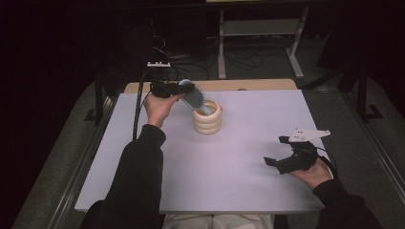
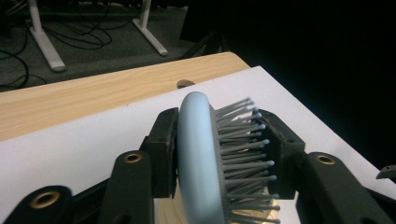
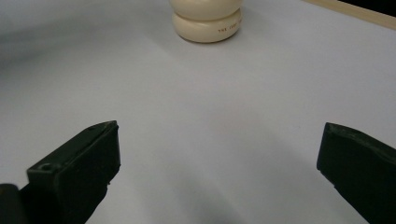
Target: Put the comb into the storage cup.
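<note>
High view. The left tool is sitting toward the 11 o'clock part of the desk, carried by the person's left hand, and is pinching the head of a pale blue hairbrush. The brush is slanting down toward 4 o'clock, its handle dipping into the open top of a cream ribbed holder made of stacked rounded rings. The holder is standing upright on the white desk cover, just toward 5 o'clock from the left tool. The right tool is hovering near the 4 o'clock edge of the desk, held in the right hand, well apart from the holder, with its jaws spread and nothing between them. A strip of bare wood is showing along the far edge at 12 o'clock.

Left gripper view. The two black jaws are pressing on the hairbrush from both sides: one against its smooth blue back, the other against the tips of its grey bristles. A sliver of the cream holder is showing below the brush, at 6 o'clock.

Right gripper view. The jaws are standing wide apart over the plain white desk. The lower rings of the holder are appearing at 12 o'clock, with small print on one ring too fine to read.
</note>
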A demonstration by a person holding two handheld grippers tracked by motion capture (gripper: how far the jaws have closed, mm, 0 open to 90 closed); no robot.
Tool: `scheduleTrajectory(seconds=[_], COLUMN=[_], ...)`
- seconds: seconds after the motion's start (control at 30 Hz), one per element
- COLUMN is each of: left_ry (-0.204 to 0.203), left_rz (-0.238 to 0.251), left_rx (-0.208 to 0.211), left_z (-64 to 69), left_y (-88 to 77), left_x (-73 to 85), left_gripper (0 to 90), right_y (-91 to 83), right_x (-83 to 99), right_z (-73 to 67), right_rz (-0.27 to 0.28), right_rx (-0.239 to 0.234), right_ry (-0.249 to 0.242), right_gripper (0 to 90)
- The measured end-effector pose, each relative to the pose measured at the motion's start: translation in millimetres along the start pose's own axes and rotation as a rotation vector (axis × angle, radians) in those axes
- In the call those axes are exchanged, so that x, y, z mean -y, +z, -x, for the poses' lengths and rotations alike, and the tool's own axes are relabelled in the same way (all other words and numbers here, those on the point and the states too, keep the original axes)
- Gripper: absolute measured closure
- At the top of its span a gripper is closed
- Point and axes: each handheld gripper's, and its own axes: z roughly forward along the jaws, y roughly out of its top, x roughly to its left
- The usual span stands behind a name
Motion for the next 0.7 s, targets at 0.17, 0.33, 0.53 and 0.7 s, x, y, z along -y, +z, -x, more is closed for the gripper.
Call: scheduleTrajectory(seconds=[0.17, 0.33, 0.53, 0.7], left_ry=[-0.057, -0.014, 0.018, 0.059], left_rz=[0.025, 0.002, -0.032, 0.005], left_rx=[0.03, -0.087, -0.09, -0.069], left_z=[-6.2, -4.5, -6.1, -3.3], left_y=[-1.5, -6.2, -14.0, -25.6], left_x=[5.0, 8.5, 9.7, 10.5], left_gripper=[43.5, 12.5, 0.0, 0.0], right_y=[0.2, 1.4, 2.3, 2.5], right_x=[0.0, -0.1, -0.1, 0.0], right_z=[-0.2, -0.3, -0.7, -0.4], right_rz=[-0.001, -0.004, -0.008, -0.01], right_rx=[0.001, -0.001, 0.0, 0.004], right_ry=[-0.001, 0.0, -0.005, -0.009], right_gripper=[0.0, 0.0, 0.0, 0.0])
